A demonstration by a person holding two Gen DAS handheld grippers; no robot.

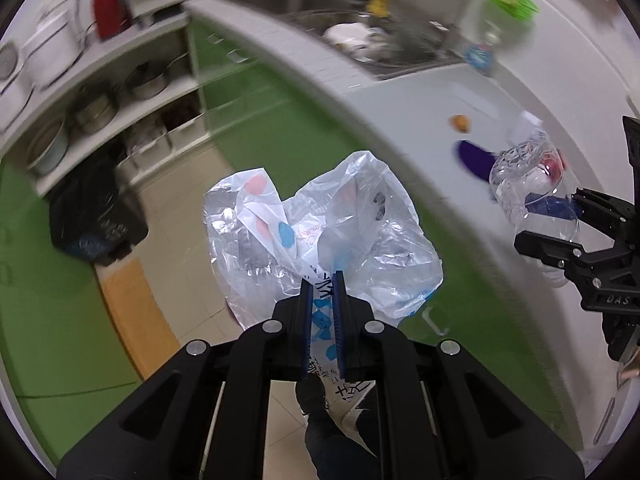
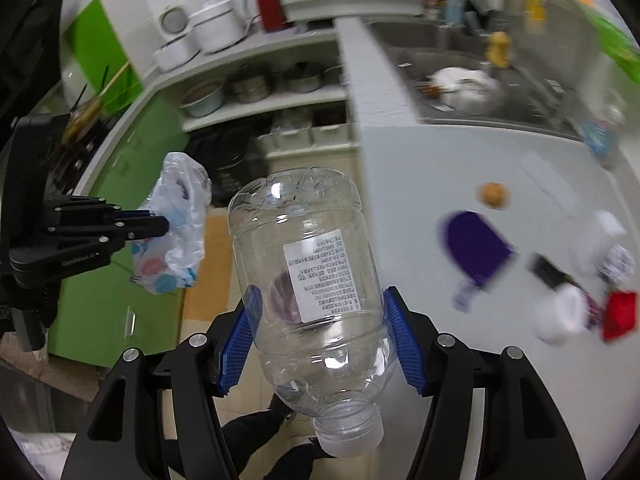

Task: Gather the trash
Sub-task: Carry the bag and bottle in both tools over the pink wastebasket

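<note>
Clear plastic bag [image 1: 320,232] is printed with pink and blue dots; bottle [image 2: 312,280] is transparent, white-labelled; cabinets [image 1: 256,112] are green.

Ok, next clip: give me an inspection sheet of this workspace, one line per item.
Surface: white counter, partly littered, with a sink at its far end.
Job's things: plastic bag and clear plastic bottle, both held off the counter over the floor; bottle's cap end points toward the camera.
Clutter: purple piece, small brown lump, red and white scraps on the counter; too blurred to name.
Grippers: left gripper shut on the bag; right gripper shut on the bottle.
Cables: nothing seen for certain.
Surroundings: green cabinets, shelves with pots, black bag on the floor.
</note>
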